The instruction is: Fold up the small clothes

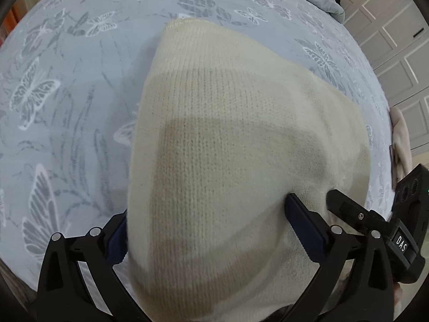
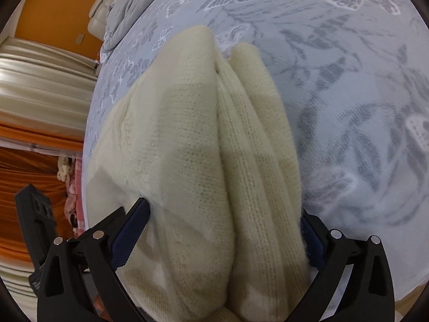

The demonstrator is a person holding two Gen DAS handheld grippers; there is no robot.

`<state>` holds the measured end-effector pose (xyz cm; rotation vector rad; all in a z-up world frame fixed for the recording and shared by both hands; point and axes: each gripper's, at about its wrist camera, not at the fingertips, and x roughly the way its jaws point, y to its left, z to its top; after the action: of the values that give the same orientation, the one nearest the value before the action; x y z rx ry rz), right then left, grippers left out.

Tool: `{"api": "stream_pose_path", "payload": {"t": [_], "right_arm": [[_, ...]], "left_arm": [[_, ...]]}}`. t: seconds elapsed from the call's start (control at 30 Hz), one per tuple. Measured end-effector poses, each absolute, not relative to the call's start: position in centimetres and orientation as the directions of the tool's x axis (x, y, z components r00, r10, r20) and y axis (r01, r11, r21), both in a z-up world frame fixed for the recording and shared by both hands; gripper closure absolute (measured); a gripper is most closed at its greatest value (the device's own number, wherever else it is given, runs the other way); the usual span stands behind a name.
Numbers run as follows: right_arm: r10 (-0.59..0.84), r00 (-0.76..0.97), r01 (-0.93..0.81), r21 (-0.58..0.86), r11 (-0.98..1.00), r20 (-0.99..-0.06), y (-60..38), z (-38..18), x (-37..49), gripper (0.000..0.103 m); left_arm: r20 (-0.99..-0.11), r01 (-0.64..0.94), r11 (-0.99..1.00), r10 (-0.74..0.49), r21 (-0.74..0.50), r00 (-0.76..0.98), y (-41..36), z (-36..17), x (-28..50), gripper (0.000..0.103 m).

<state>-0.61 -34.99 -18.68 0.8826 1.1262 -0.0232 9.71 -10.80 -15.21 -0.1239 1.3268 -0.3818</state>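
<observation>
Scene: a cream knit garment (image 1: 230,145) lies on a bed under a grey-blue butterfly-print blanket (image 1: 67,102), a white panelled wardrobe (image 1: 396,53) at the far right.

Left gripper (image 1: 206,230): jaws set wide apart, straddling the near edge of the knit – one blue-padded finger pokes out at the garment's left side, the other rests on top of the fabric. Whether anything is truly pinched cannot be told.

Right gripper (image 2: 225,238): also spread wide, its fingers flanking a bundle of stacked layers (image 2: 249,139); the folds sit between them, seemingly cradled, not squeezed.

Step in hand: by the look of it, a fold is partly made – in the right wrist view, several ribbed layers already lie over one another – and both tools appear placed to take up the near edge.

Next move: likely calls for closing both tools on the same thickness of fabric, then carrying the edge across evenly so the soft knit does not slump or skew.

Writing: "DAS" reads on a small label (image 1: 401,243) on the other tool's black body, seen at the near right of the left wrist view. No other lettering is legible.
</observation>
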Motion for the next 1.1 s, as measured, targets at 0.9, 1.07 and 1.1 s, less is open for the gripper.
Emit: {"api": "stream_pose_path", "payload": {"t": [0.9, 1.07, 1.1], "right_arm": [[0.464, 0.491, 0.429, 0.668, 0.608, -0.737, -33.3, -16.8, -6.3, 0.045], [0.436, 0.482, 0.450, 0.641, 0.621, -0.760, -33.2, -17.2, -5.6, 0.041], [0.421, 0.489, 0.436, 0.632, 0.640, -0.764, -32.8, -16.6, -5.7, 0.050]], "left_arm": [[-0.939, 0.204, 0.926, -0.337, -0.318, 0.066, -7.2, -13.7, 4.6, 0.019], [-0.940, 0.215, 0.927, -0.331, -0.308, 0.080, -8.6, -13.8, 5.0, 0.023], [-0.943, 0.229, 0.929, -0.319, -0.291, 0.092, -8.9, -13.4, 4.8, 0.031]]}}
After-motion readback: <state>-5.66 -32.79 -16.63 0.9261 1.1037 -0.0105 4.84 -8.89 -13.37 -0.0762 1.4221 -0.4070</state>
